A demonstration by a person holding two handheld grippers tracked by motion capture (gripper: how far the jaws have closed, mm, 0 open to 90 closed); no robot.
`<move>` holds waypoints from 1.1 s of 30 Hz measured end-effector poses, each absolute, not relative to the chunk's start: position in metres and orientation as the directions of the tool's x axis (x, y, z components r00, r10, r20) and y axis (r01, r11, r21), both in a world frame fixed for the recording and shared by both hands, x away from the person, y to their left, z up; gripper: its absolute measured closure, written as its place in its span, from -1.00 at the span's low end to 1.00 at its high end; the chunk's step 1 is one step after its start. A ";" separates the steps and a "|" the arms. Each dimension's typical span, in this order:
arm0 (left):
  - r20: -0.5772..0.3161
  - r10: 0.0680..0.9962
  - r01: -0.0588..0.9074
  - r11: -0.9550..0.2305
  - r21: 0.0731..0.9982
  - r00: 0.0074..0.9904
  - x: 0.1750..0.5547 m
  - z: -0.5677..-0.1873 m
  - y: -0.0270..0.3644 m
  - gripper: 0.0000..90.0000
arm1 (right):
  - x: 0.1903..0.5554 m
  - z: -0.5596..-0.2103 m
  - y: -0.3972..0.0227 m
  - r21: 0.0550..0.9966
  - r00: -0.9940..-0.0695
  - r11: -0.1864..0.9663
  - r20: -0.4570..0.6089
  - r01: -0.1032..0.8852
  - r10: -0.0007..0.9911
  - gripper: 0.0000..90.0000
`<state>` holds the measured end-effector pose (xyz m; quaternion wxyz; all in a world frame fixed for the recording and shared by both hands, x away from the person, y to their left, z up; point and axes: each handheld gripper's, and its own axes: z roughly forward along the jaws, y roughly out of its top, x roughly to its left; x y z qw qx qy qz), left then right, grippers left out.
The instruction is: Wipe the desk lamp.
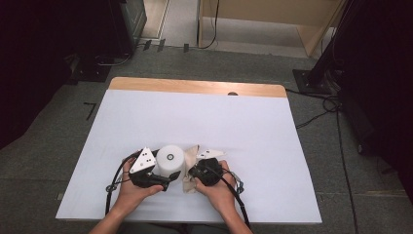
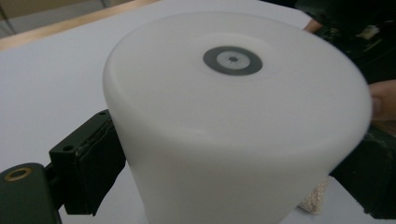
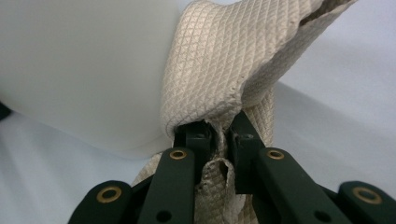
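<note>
A white cylinder (image 1: pixel 170 160) with a small grey ring on its flat top stands upright on the white table near the front edge. My left gripper (image 1: pixel 163 180) is shut on it, one black jaw on each side of its wall (image 2: pixel 229 154). A beige waffle-weave cloth (image 3: pixel 219 60) rests against the cylinder's right side (image 3: pixel 84 70). My right gripper (image 3: pixel 222 135) is shut on a bunched fold of that cloth. From above, the right gripper (image 1: pixel 194 173) sits just right of the cylinder, with the cloth (image 1: pixel 187 184) crumpled beneath it.
The white-covered table (image 1: pixel 195 117) stretches bare behind and to both sides, with a wooden strip (image 1: pixel 195 87) along its far edge. Black cables (image 1: pixel 114 183) trail from both grippers toward the front edge. Dark stands and cables sit on the carpet around the table.
</note>
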<state>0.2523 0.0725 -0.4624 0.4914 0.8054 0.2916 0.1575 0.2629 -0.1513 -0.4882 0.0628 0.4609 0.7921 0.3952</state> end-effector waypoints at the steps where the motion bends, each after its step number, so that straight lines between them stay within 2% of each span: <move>1: -0.017 0.654 0.323 -0.352 0.879 0.756 0.249 -0.463 0.070 -0.89 | 0.263 -0.488 -0.151 0.684 -0.567 0.262 0.265 0.681 0.780 0.82; 6: 0.009 0.752 0.377 -0.340 0.861 0.659 0.238 -0.466 0.054 -0.89 | 0.262 -0.488 -0.151 0.684 -0.560 0.256 0.267 0.684 0.784 0.82; 11: 0.013 0.756 0.377 -0.341 0.861 0.655 0.239 -0.467 0.054 -0.82 | 0.262 -0.489 -0.151 0.687 -0.563 0.257 0.264 0.680 0.783 0.82; 15: -0.017 0.720 0.371 -0.337 0.866 0.694 0.247 -0.466 0.061 -0.81 | 0.262 -0.488 -0.151 0.690 -0.566 0.254 0.269 0.678 0.780 0.82; 18: -0.072 0.654 0.373 -0.334 0.866 0.753 0.258 -0.464 0.071 -0.81 | 0.260 -0.483 -0.151 0.698 -0.569 0.246 0.276 0.673 0.774 0.82; 22: -0.087 0.592 0.337 -0.327 0.883 0.801 0.266 -0.464 0.082 -0.81 | 0.258 -0.470 -0.154 0.718 -0.581 0.234 0.283 0.656 0.763 0.82; 33: 0.004 0.485 0.236 -0.433 0.870 0.875 0.262 -0.469 0.071 -0.81 | 0.242 -0.410 -0.169 0.835 -0.622 0.158 0.252 0.527 0.742 0.83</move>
